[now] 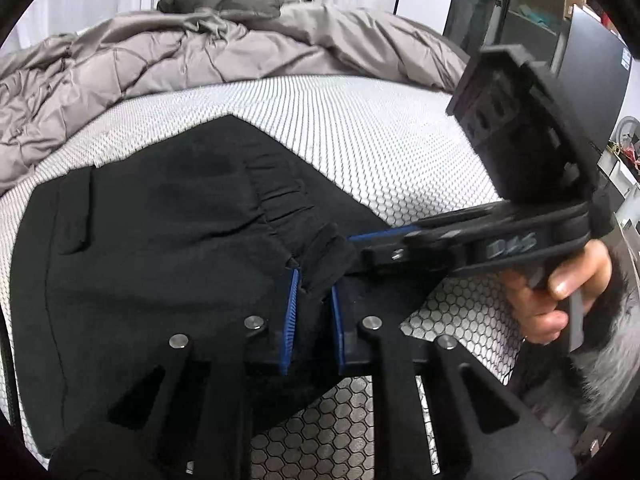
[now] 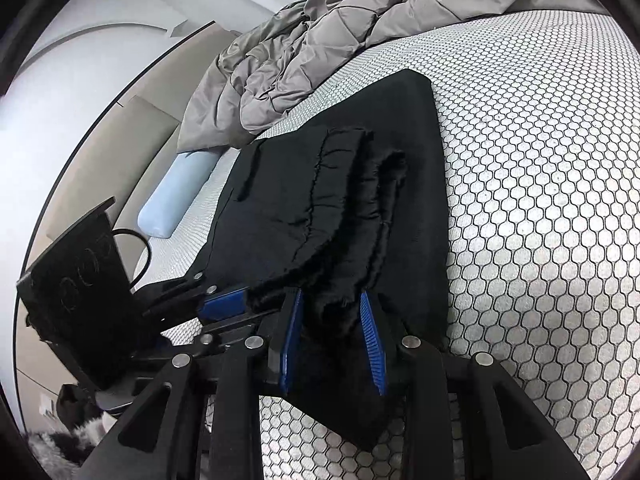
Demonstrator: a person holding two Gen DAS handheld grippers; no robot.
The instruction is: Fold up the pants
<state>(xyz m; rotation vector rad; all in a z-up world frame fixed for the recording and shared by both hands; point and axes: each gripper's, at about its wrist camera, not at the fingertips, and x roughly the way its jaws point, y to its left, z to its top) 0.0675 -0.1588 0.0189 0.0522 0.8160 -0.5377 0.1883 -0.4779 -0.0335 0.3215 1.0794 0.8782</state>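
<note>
Evidently, thick folded edges of the soft, limp black pants (image 1: 160,240) were pinched by both left tongs (image 1: 314,300) and right tongs (image 2: 332,320). Slumping was judged likely unless bunched layers were gripped together.

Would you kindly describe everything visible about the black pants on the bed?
The black pants look like soft, fleecy fabric with a gathered elastic waistband and a pocket seam. They lie partly folded on the honeycomb-patterned mattress, layers stacked. The left gripper and right gripper each pinch the near waistband edge between blue pads.
</note>
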